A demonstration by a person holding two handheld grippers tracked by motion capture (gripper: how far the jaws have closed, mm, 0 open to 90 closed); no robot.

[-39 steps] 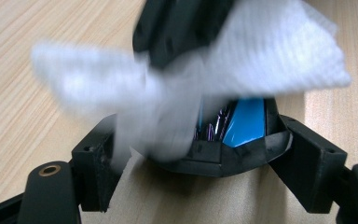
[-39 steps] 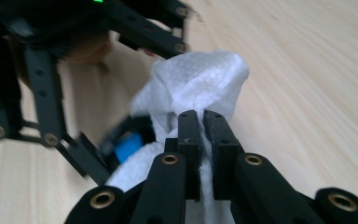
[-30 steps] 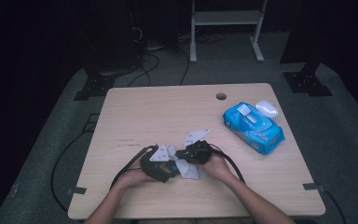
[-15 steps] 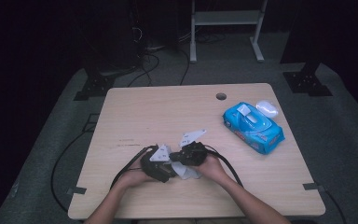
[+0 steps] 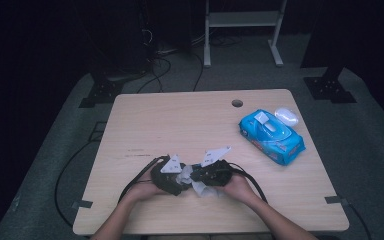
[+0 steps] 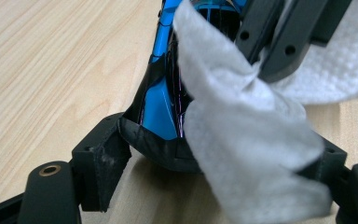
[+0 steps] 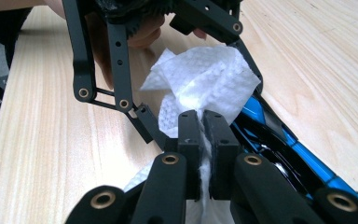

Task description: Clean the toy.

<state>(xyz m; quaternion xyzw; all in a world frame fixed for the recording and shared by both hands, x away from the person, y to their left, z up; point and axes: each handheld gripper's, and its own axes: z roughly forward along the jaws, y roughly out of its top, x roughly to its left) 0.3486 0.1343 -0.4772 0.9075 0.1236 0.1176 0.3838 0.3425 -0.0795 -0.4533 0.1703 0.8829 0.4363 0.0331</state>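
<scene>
Near the table's front edge, my left gripper (image 5: 176,181) and right gripper (image 5: 202,176) meet tip to tip. In the left gripper view, my left gripper (image 6: 214,158) is shut on a slim blue and black object (image 6: 161,107) that stands between its pads. A crumpled white wipe (image 6: 242,140) drapes over that object. My right gripper (image 7: 201,126) is shut on the wipe (image 7: 205,79), its two pads pressed together with the cloth pinched between them. The blue and black object (image 7: 307,158) runs off to the lower right under the wipe.
A blue pack of wipes (image 5: 272,137) lies at the right of the wooden table (image 5: 180,120), with a small white oval thing (image 5: 286,116) just behind it. There is a round cable hole (image 5: 237,103) near the far edge. Black cables trail from both grippers.
My right gripper has shifted slightly, keeping the wipe pinched against the held object. The left gripper has stayed where it was.
</scene>
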